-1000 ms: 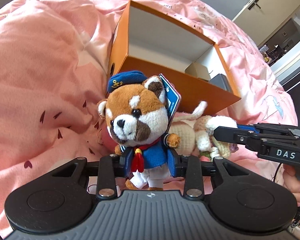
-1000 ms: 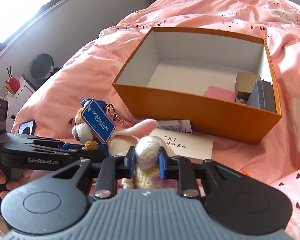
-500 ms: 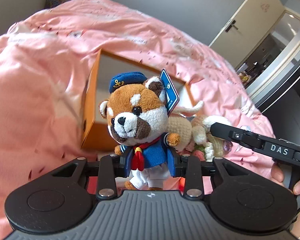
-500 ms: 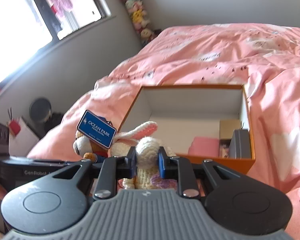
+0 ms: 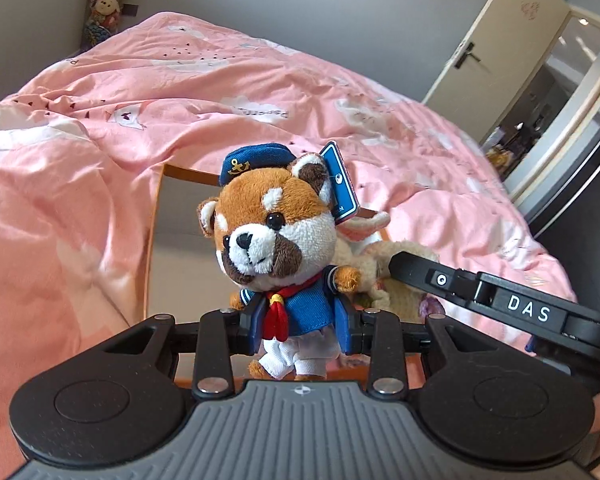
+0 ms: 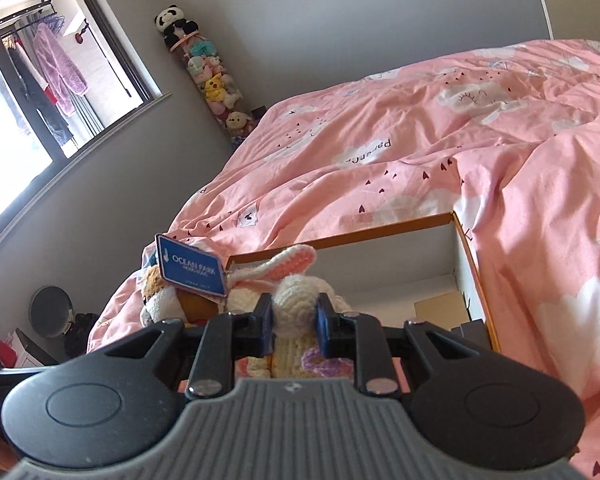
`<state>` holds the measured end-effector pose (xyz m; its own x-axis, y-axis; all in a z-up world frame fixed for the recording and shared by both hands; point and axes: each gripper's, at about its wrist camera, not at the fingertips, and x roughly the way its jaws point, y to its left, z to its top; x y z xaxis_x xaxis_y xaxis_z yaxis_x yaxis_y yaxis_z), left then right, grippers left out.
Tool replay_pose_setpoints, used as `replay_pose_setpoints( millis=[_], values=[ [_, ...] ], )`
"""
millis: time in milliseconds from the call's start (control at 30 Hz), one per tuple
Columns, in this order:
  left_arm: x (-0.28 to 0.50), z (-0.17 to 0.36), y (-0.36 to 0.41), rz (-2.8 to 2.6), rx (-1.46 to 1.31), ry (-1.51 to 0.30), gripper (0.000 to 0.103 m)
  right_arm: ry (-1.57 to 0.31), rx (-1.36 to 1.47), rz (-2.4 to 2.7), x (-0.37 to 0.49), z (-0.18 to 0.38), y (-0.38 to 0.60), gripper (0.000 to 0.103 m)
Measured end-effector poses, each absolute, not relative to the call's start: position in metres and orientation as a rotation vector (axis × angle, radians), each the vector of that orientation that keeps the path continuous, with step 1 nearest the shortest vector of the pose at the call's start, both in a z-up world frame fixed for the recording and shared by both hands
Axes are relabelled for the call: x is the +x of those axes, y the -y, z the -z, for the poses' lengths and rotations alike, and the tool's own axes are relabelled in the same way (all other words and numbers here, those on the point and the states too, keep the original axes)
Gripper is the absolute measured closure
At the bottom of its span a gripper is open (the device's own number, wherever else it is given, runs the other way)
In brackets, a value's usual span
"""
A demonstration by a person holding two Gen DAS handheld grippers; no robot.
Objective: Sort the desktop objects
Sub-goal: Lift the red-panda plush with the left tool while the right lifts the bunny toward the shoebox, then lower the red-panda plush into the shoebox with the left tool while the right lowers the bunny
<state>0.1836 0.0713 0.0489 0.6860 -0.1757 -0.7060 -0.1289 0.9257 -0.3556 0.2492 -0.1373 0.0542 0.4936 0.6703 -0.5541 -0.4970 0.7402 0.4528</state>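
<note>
My left gripper [image 5: 298, 322] is shut on a red panda plush [image 5: 276, 240] in a blue sailor suit and cap, with a blue tag [image 5: 340, 182] by its ear. It hangs in the air in front of the orange box [image 5: 152, 248]. My right gripper [image 6: 296, 326] is shut on a cream crocheted bunny [image 6: 296, 292] with pink-lined ears, held over the near edge of the orange box [image 6: 476, 276]. The two toys are side by side; the bunny [image 5: 400, 276] and the right gripper's arm [image 5: 500, 300] show in the left wrist view, and the panda plush [image 6: 156, 296] with its tag [image 6: 190, 270] in the right.
The box has white inner walls and holds a tan carton [image 6: 440, 306] and a dark grey item [image 6: 470, 328] at its right end. It lies on a rumpled pink duvet [image 6: 420, 152]. A column of stuffed toys [image 6: 208, 76] stands against the grey wall. A door [image 5: 492, 52] is at the far right.
Both grippers have risen and tilted up with their toys still held. The box has dropped lower in both views, and the wall, window and door have come into sight.
</note>
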Motion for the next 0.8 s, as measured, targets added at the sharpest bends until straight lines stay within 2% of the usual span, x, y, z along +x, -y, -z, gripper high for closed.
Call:
replay_pose_setpoints(
  millis=[467, 800],
  values=[
    [0.233, 0.009, -0.076, -0.027, -0.288, -1.086, 0.064, -1.033, 0.348, -0.703, 0.286, 0.023, 0.114, 0.078],
    [0.245, 0.029, -0.087, 0.016, -0.211, -1.243, 0.063, -1.148, 0.344, -0.737, 0.289, 0.052, 0.096, 0.078]
  ],
)
